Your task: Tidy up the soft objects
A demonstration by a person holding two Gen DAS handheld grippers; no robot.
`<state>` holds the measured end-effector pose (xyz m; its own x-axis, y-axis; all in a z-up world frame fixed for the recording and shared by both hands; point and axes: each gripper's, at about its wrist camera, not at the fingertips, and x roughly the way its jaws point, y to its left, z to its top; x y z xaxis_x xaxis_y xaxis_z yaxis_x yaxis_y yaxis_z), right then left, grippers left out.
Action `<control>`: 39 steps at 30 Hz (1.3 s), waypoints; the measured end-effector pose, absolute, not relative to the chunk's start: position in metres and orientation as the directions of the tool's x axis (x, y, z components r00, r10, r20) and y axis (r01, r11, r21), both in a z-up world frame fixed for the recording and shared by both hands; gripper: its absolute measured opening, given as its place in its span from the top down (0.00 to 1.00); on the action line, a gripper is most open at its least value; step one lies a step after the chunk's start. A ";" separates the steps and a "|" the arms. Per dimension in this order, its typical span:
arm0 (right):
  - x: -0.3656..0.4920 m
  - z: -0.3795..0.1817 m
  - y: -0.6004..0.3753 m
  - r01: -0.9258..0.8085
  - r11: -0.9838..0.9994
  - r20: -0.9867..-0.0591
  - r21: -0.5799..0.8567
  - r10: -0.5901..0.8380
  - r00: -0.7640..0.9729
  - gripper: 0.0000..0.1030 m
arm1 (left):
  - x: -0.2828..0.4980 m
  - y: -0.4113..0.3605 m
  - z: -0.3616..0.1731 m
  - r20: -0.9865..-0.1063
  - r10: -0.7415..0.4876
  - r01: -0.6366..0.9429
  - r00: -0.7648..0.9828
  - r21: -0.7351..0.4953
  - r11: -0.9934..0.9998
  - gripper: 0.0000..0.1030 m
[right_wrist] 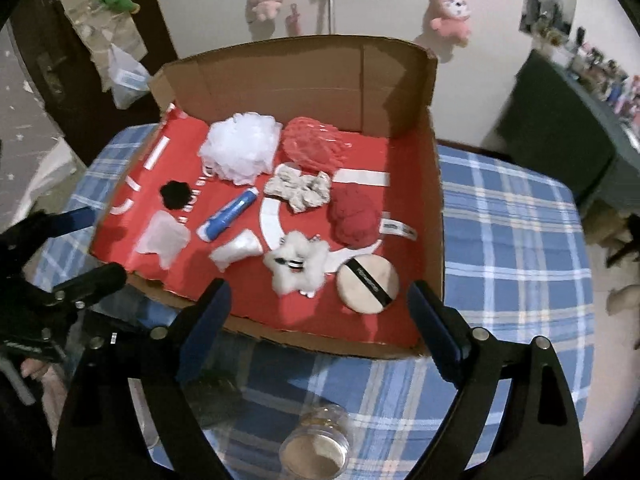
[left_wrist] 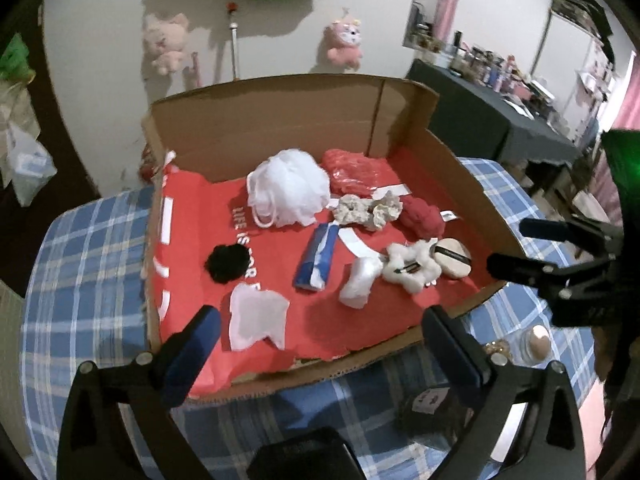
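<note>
A cardboard box (left_wrist: 280, 120) lined in red sits on the plaid table. Inside lie a white mesh pouf (left_wrist: 288, 188), a red mesh bundle (left_wrist: 356, 172), a cream scrunchie (left_wrist: 368, 208), a red fabric ball (left_wrist: 422, 216), a blue tissue packet (left_wrist: 318, 258), a black scrunchie (left_wrist: 226, 264), a white pad (left_wrist: 256, 316), a fluffy white scrunchie (right_wrist: 296, 264) and a round powder puff (right_wrist: 368, 284). My left gripper (left_wrist: 322, 316) hangs open over the box's near edge, empty. My right gripper (right_wrist: 320, 289) is open and empty too, at the near right side.
The blue plaid tablecloth (right_wrist: 512, 240) shows around the box. A small clear jar (right_wrist: 316, 444) and a dark object (left_wrist: 432, 408) stand on the table in front of the box. Pink plush toys (right_wrist: 450, 12) hang on the wall; a dark cluttered table (left_wrist: 480, 120) is at right.
</note>
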<state>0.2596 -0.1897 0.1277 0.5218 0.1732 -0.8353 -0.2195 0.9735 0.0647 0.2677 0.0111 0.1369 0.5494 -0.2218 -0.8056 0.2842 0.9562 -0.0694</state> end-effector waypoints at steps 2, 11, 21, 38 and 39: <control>0.256 0.123 -0.185 -0.196 0.980 -0.833 0.041 0.142 0.535 0.13 | 0.267 0.013 0.134 -0.802 -0.196 0.241 0.564 -0.067 0.968 0.00; 0.255 0.106 -0.180 -0.131 0.988 -0.832 0.078 0.137 0.537 0.13 | 0.272 0.020 0.113 -0.815 -0.142 0.131 0.562 -0.082 0.988 0.00; 0.263 0.094 -0.182 -0.103 0.991 -0.841 0.083 0.125 0.526 0.13 | 0.282 0.021 0.093 -0.832 -0.100 0.095 0.545 -0.058 0.994 0.00; 0.270 0.075 -0.181 -0.098 0.990 -0.867 0.098 0.133 0.480 0.13 | 0.290 0.021 0.077 -0.858 -0.073 0.080 0.509 -0.037 0.996 0.00; 0.271 0.073 -0.181 -0.096 0.990 -0.868 0.098 0.133 0.478 0.13 | 0.290 0.022 0.077 -0.858 -0.067 0.077 0.509 -0.032 0.997 0.00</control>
<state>0.2706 -0.1810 0.0734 0.4777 0.1329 -0.8684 -0.0965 0.9905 0.0985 0.2899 0.0216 0.0774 0.5094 -0.0669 -0.8579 0.0768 0.9965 -0.0321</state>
